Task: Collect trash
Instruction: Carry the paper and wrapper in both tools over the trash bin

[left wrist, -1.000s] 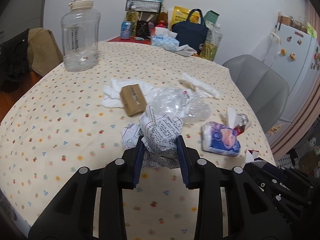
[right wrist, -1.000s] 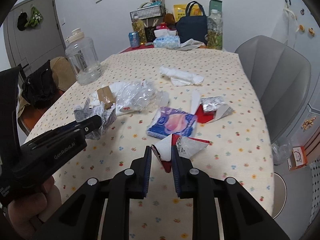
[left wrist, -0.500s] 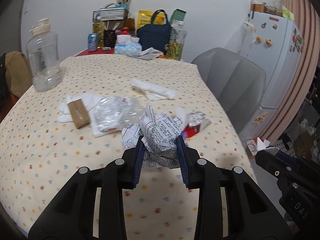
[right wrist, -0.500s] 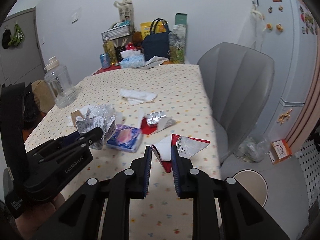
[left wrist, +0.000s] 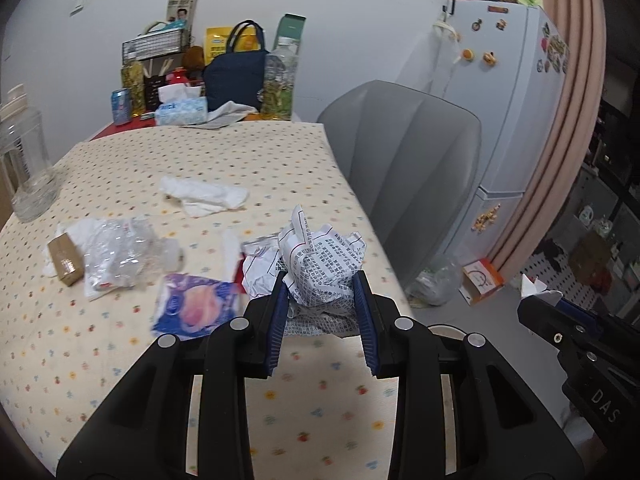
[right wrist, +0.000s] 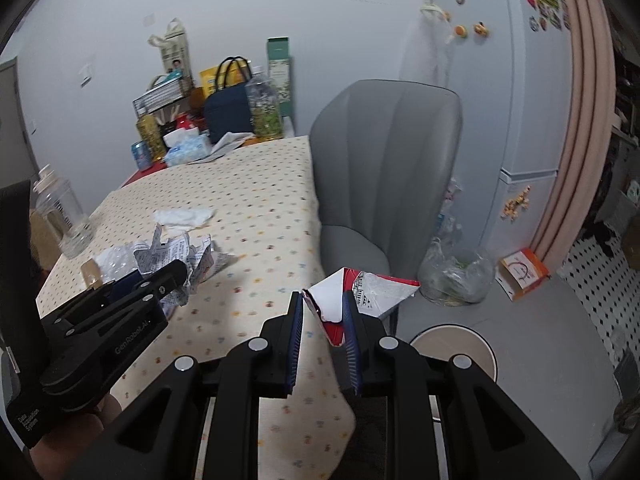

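Note:
My left gripper (left wrist: 320, 304) is shut on a crumpled ball of printed paper (left wrist: 322, 268), held above the right edge of the dotted tablecloth (left wrist: 120, 340). That paper ball (right wrist: 176, 256) and the left gripper (right wrist: 160, 280) also show at the left of the right wrist view. My right gripper (right wrist: 323, 312) is shut on a torn red and white wrapper (right wrist: 360, 292), past the table's corner and over the floor. On the table lie a blue tissue pack (left wrist: 196, 304), clear crumpled plastic (left wrist: 120, 252), a small brown box (left wrist: 66, 260) and a white tissue (left wrist: 204, 198).
A grey chair (right wrist: 384, 176) stands at the table's right side. On the floor beside it sit a clear plastic bag (right wrist: 456, 276) with scraps, an orange box (right wrist: 522, 274) and a round beige lid (right wrist: 452, 344). A fridge (right wrist: 528, 100) stands behind. Bottles and bags (left wrist: 236, 76) crowd the table's far end.
Both grippers swung to the right with their loads, from over the table's middle to its right edge. The chair, fridge and floor came into view. Neither grip changed.

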